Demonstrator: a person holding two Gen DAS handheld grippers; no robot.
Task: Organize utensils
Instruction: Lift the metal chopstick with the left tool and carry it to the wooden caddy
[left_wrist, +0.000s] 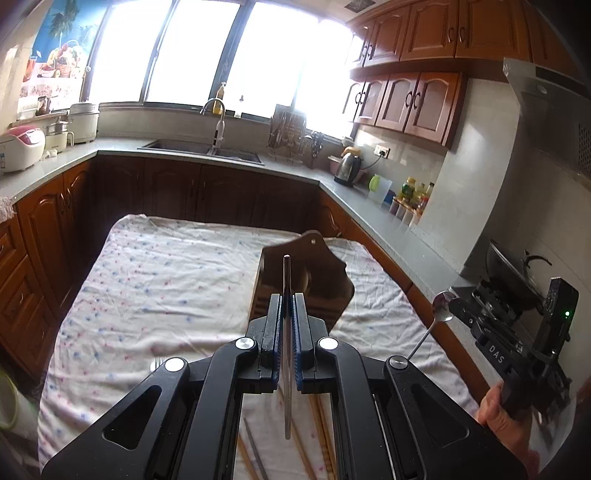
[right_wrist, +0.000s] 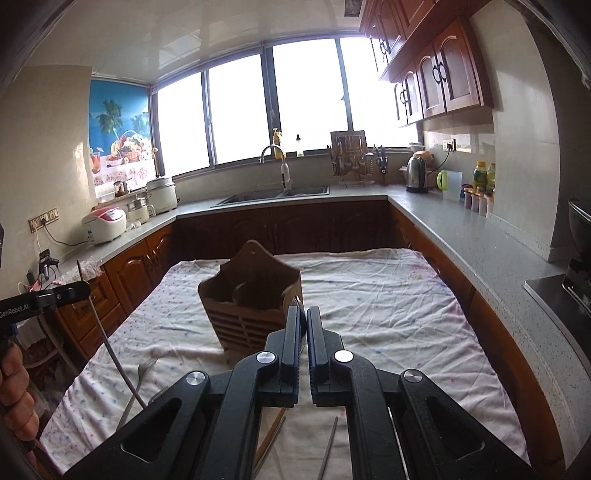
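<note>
Utensils going into the slatted brown wooden holder (right_wrist: 255, 310) on the cloth-covered counter (right_wrist: 388, 306). We are pinching a thin metal utensil (left_wrist: 287, 332) in the left gripper (left_wrist: 287, 306) jaws, and a steel spoon (left_wrist: 439, 306) in the right gripper (right_wrist: 305, 325), both raised near the holder. Stiff, light, slippery: grip mid-handle.

Grey countertop (right_wrist: 436, 218) along three walls, with sink (right_wrist: 273, 195), faucet (right_wrist: 282, 166), steel kettle (right_wrist: 416, 173), rice cooker (right_wrist: 105, 223). Wooden wall cabinets (right_wrist: 439, 74) upper right. Bright windows (right_wrist: 240, 110) behind sink.
</note>
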